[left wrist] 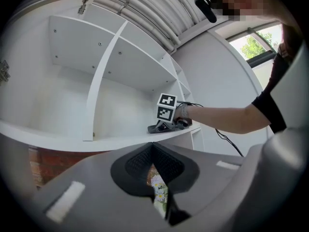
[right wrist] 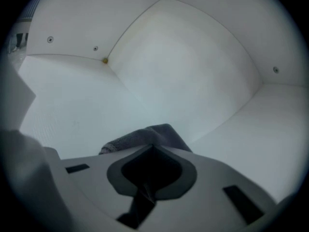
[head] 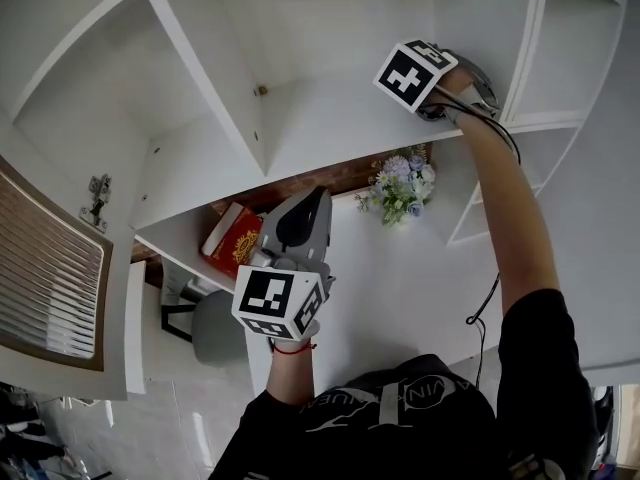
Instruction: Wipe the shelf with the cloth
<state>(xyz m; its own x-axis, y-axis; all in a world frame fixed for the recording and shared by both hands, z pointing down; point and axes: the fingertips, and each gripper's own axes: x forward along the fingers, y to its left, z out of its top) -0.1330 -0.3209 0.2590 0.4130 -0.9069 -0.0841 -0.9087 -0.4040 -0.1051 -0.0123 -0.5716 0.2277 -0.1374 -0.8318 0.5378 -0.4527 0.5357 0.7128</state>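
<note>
Checking grips: right gripper (right wrist: 153,147) has its jaws pressed together on the grey cloth (right wrist: 145,135). A fold is bunched just ahead of the tips and a strand is pinched between the pads. Cloth lies on the white shelf (head: 340,118) board, in the compartment right of the upright divider (head: 215,68), close to that compartment's right wall. Left gripper view gives the side look: cloth sits at the board's front edge, under the right gripper's marker cube (head: 415,71). Left gripper (head: 316,200) has its jaws together too, with nothing between them. It hangs in front of the shelf, lower than that board and well apart from the cloth. Flower bunch (head: 400,188) shows below the board, visible through the slit behind the left tips. Red box (head: 235,238) sits left of the flowers, under the board. Slatted panel (head: 45,268) is at far left.
</note>
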